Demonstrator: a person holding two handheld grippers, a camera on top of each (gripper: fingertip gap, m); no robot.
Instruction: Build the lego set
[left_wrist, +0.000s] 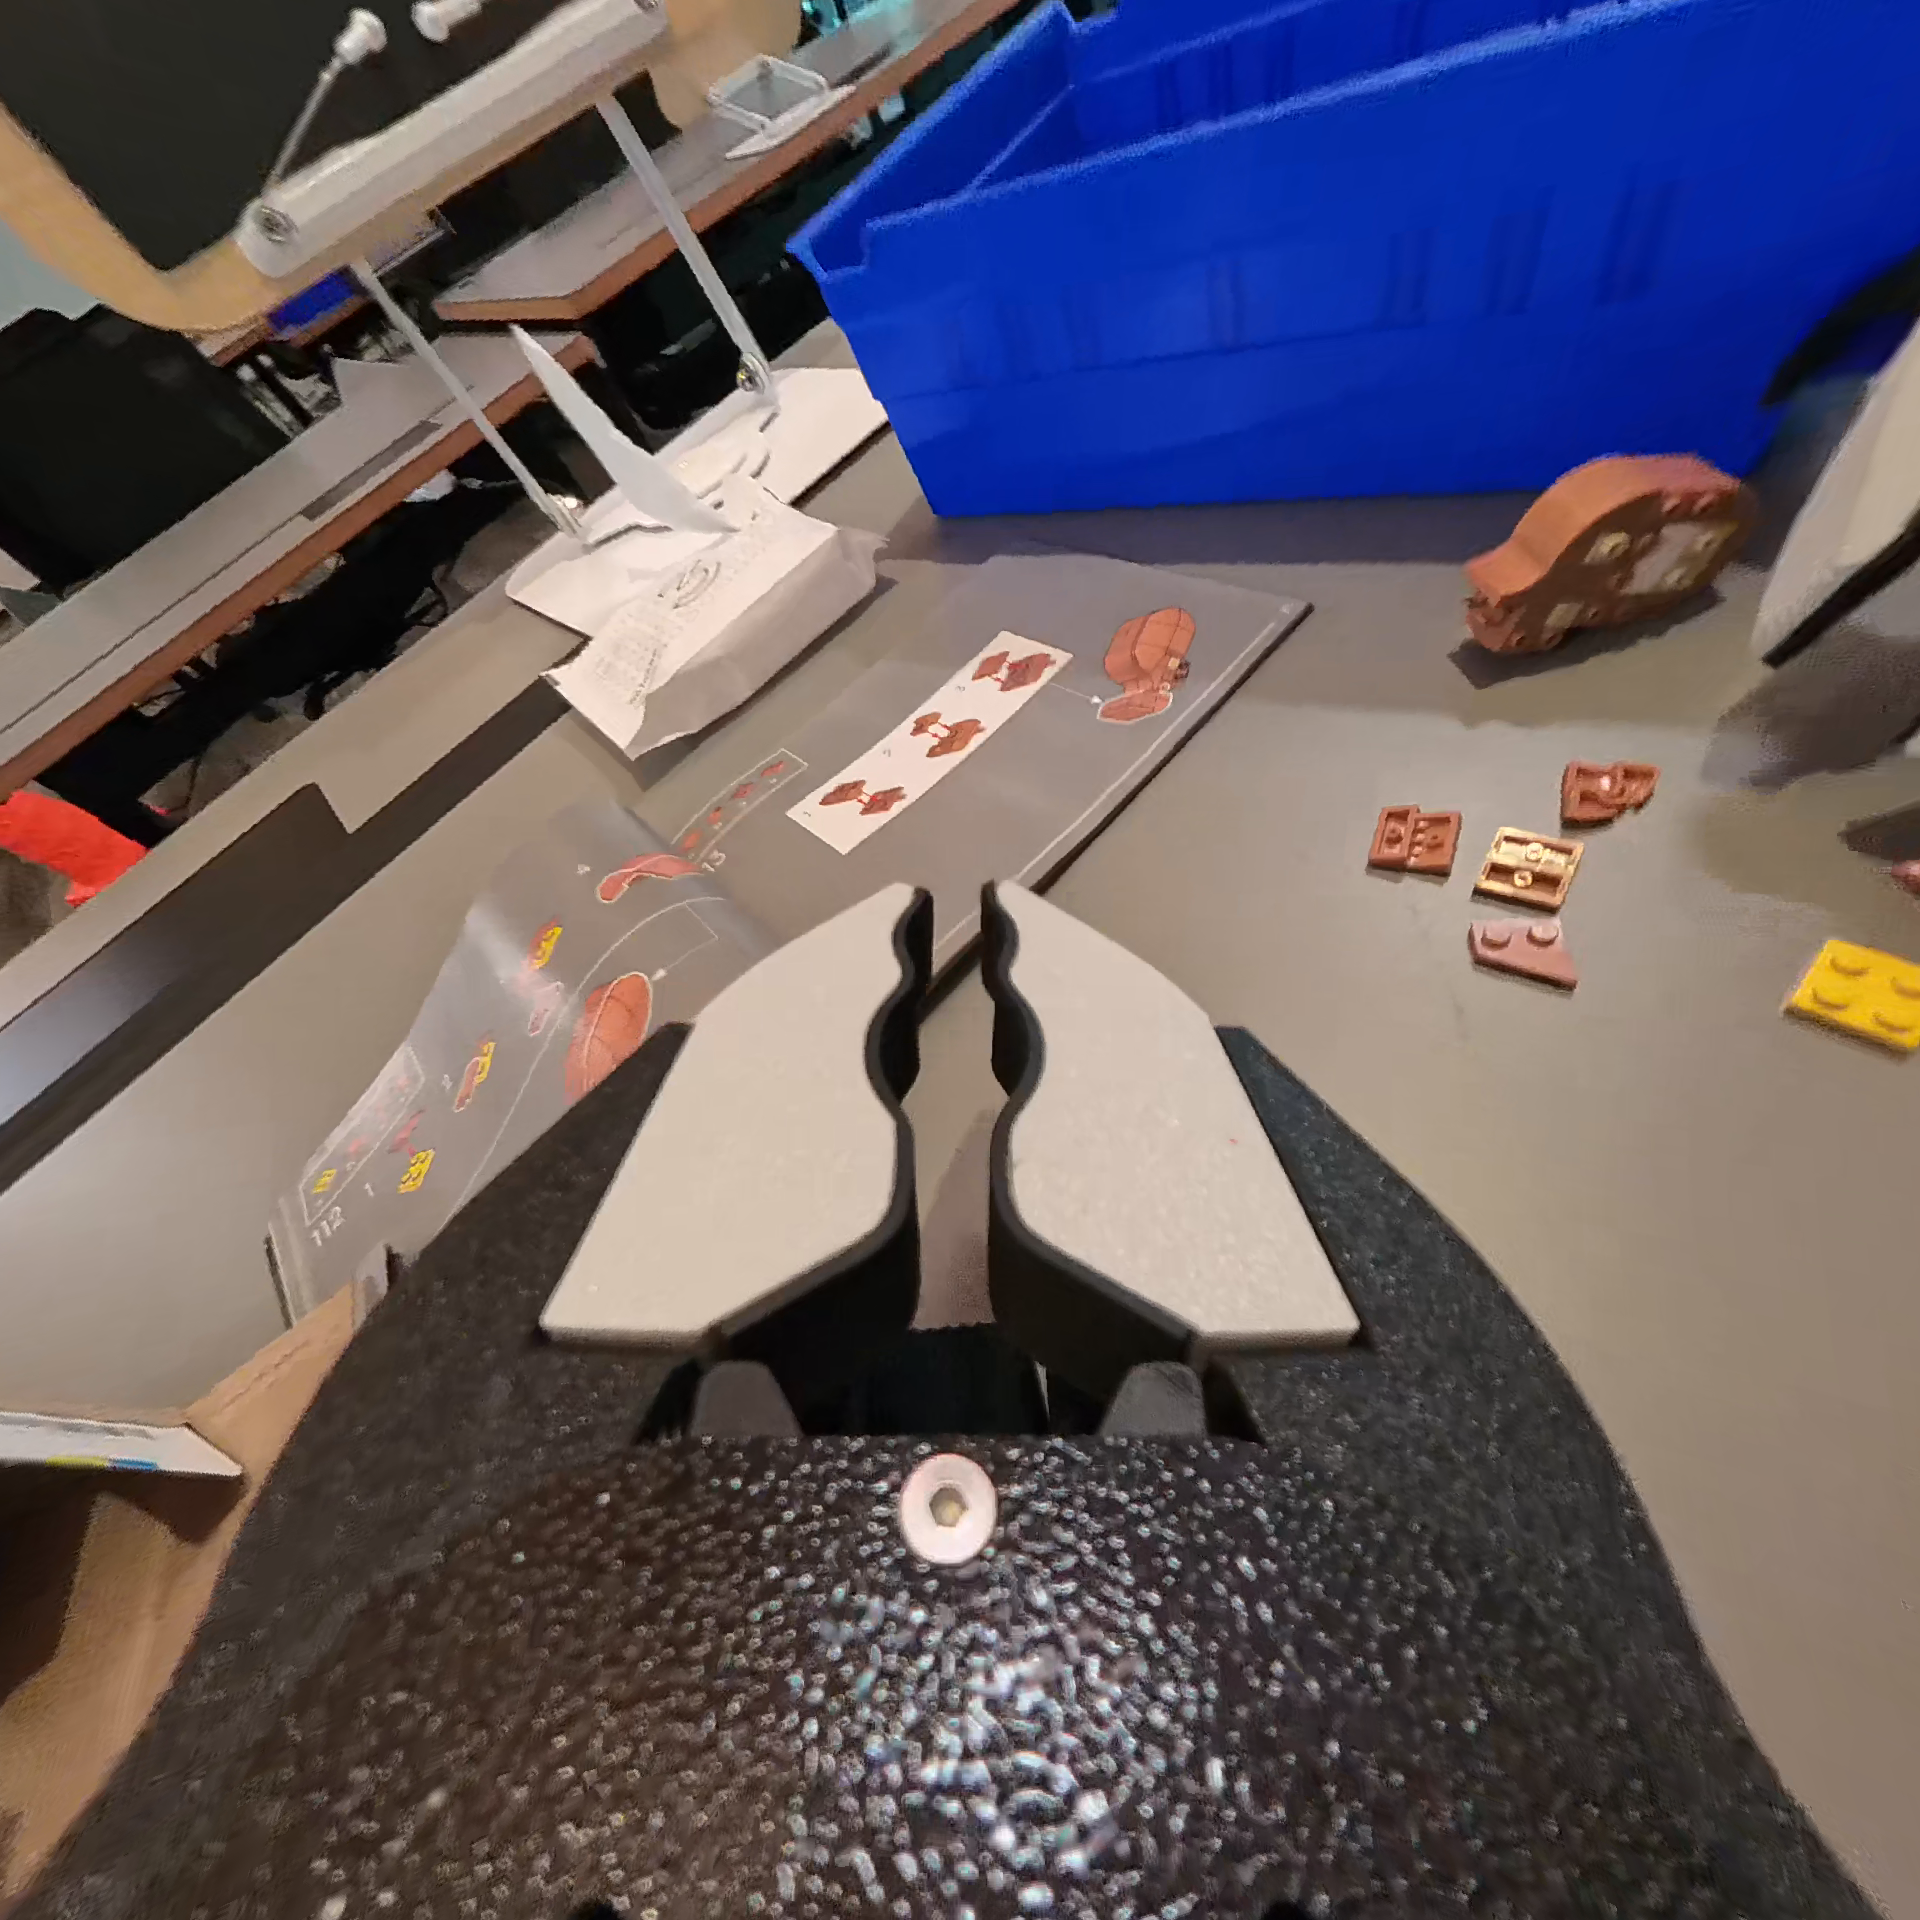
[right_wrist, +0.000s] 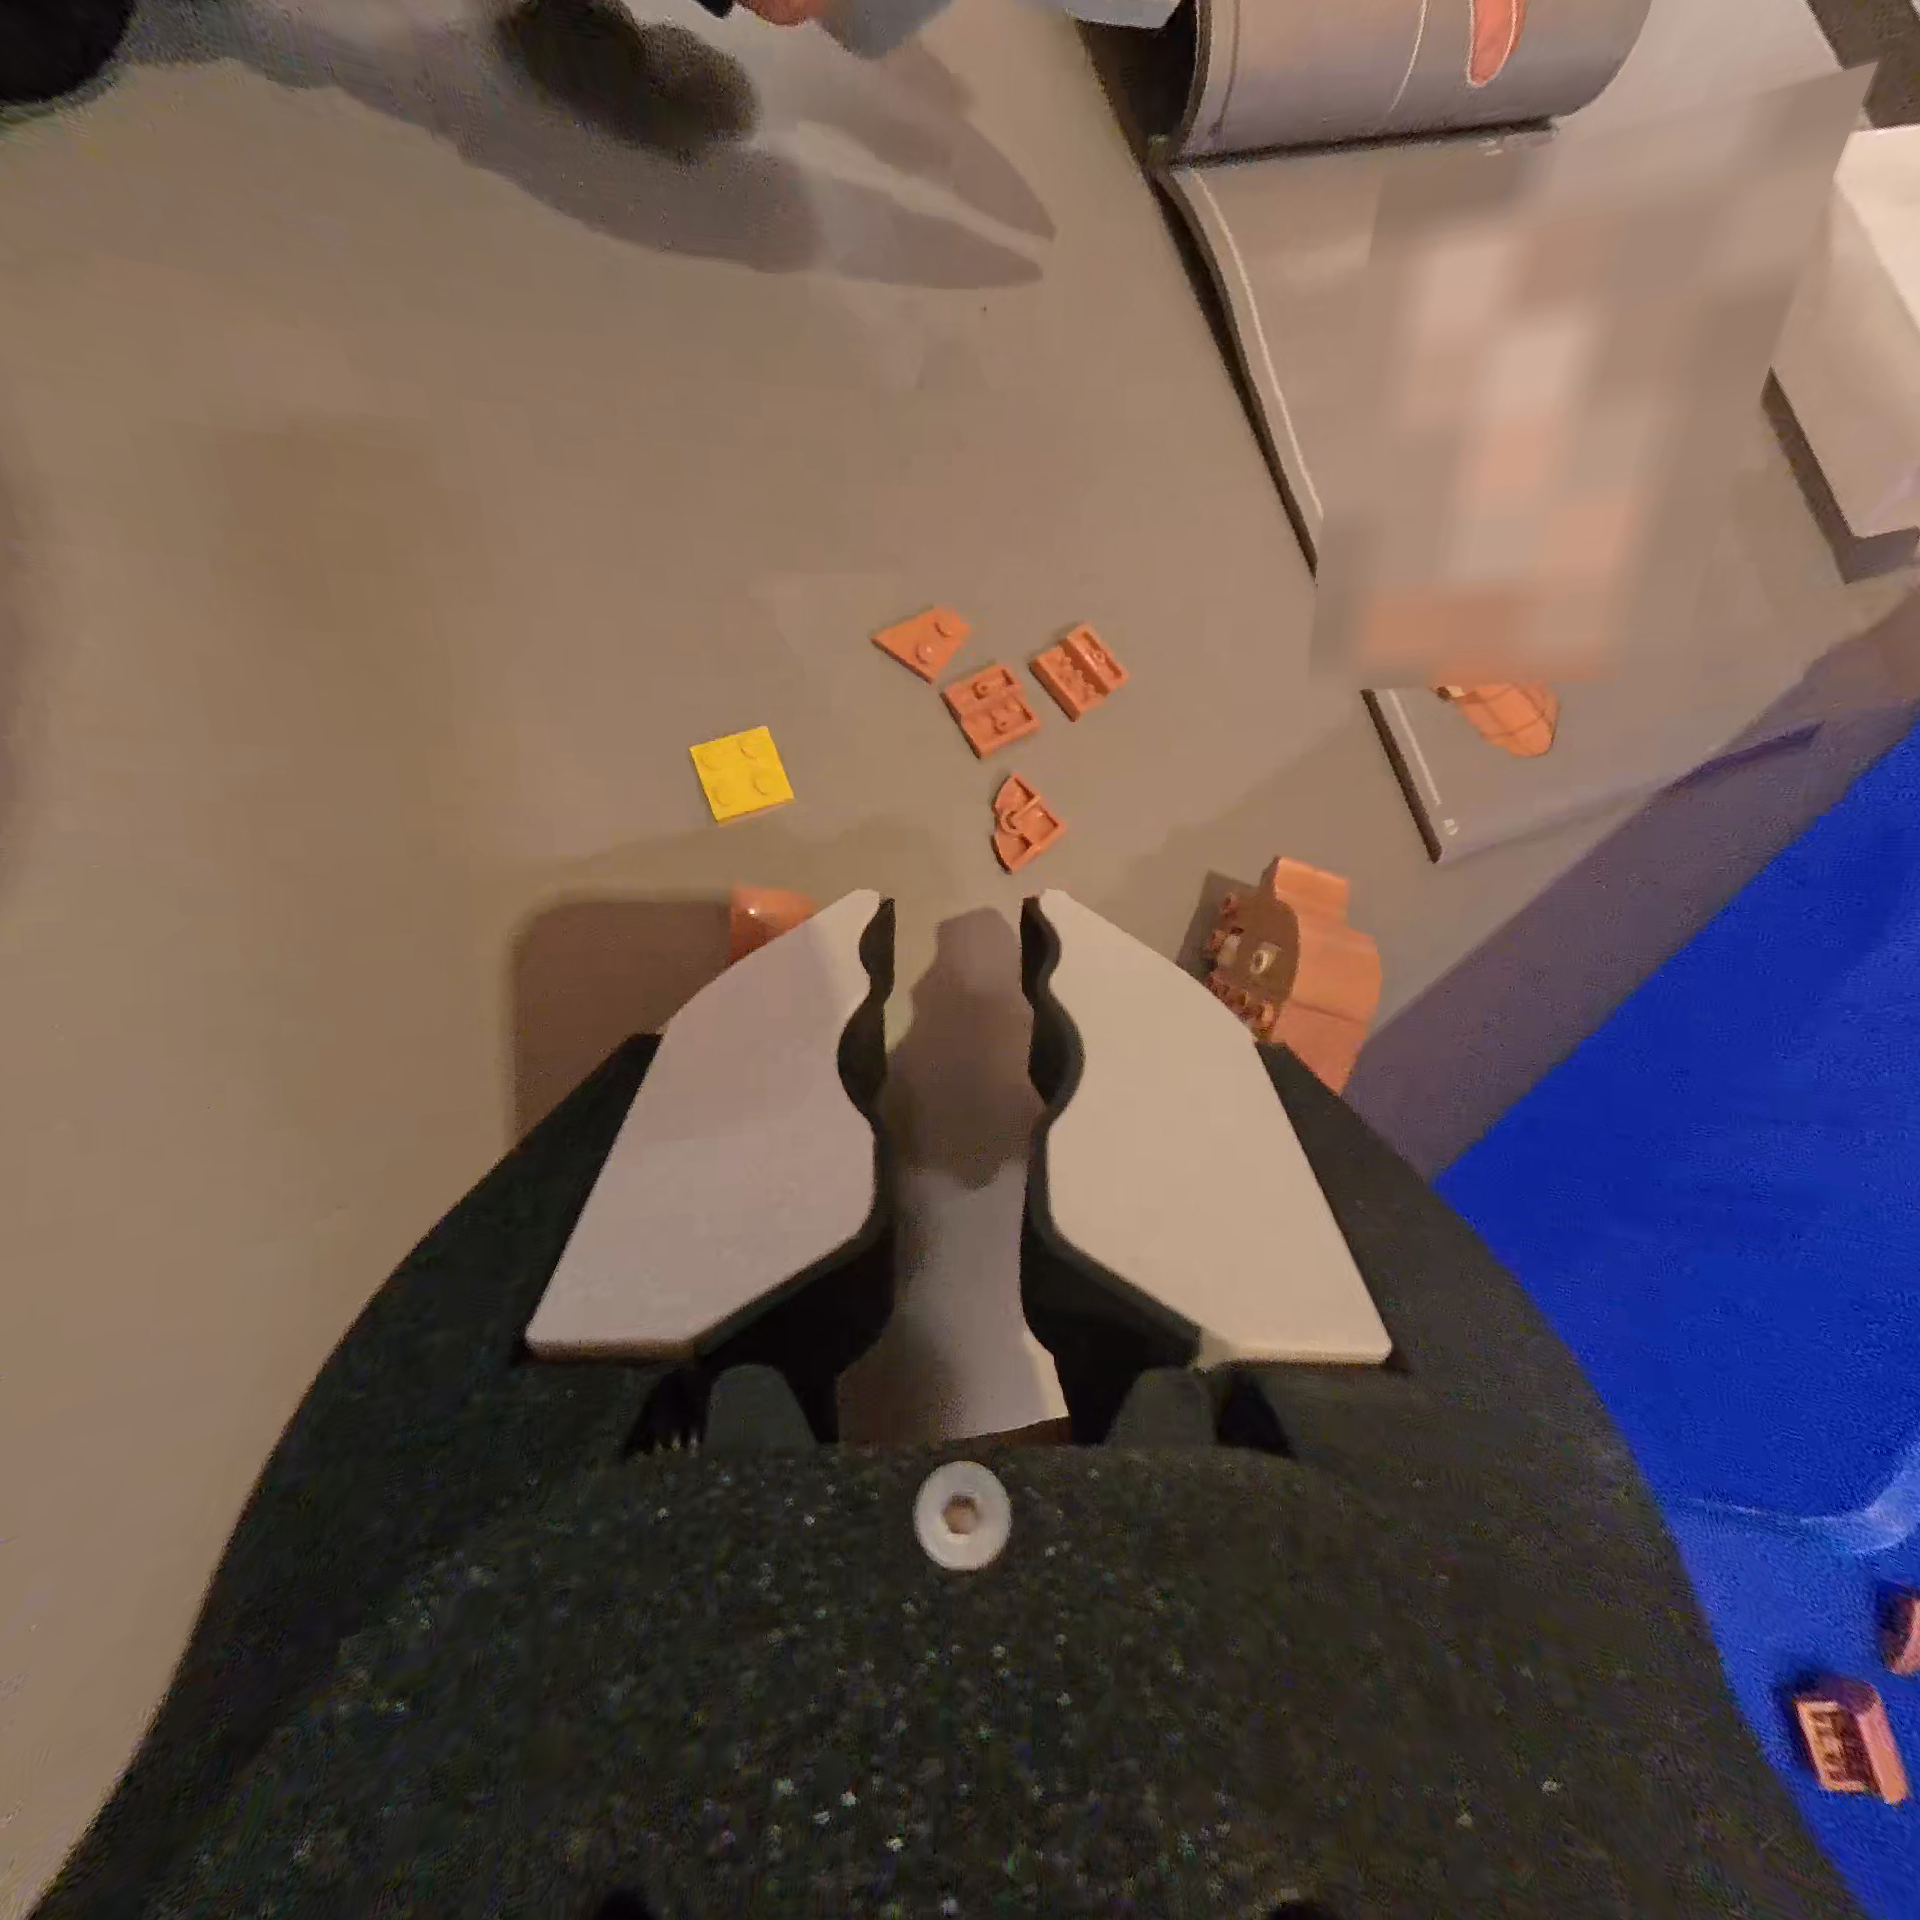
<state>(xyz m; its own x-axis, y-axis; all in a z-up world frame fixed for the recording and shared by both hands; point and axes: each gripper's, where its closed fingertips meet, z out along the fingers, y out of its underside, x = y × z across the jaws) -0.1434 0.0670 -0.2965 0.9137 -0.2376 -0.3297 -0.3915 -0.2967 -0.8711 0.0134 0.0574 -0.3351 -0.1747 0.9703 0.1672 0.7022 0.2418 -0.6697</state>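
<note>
My left gripper (left_wrist: 956, 904) hovers over the near edge of an open instruction booklet (left_wrist: 1039, 727). Its jaws stand a narrow gap apart with nothing between them. My right gripper (right_wrist: 956, 914) is open and empty just above the grey table (right_wrist: 416, 623), with only its shadow between the fingers. A small brown piece (right_wrist: 764, 920) lies beside its left finger, partly hidden. A brown brick assembly (right_wrist: 1288, 966) lies on its side just right of the right finger; it also shows in the left wrist view (left_wrist: 1610, 551). Ahead lie a yellow plate (right_wrist: 741, 774) and several small brown plates (right_wrist: 990, 709).
A blue bin (left_wrist: 1351, 312) stands at the back right of the table; in the right wrist view (right_wrist: 1714, 1195) it holds small brown pieces (right_wrist: 1844, 1735). Crumpled white paper (left_wrist: 707, 613) lies behind the booklet. A cardboard box (left_wrist: 156, 1507) is at the near left. Left tips to right tips: about 15 cm.
</note>
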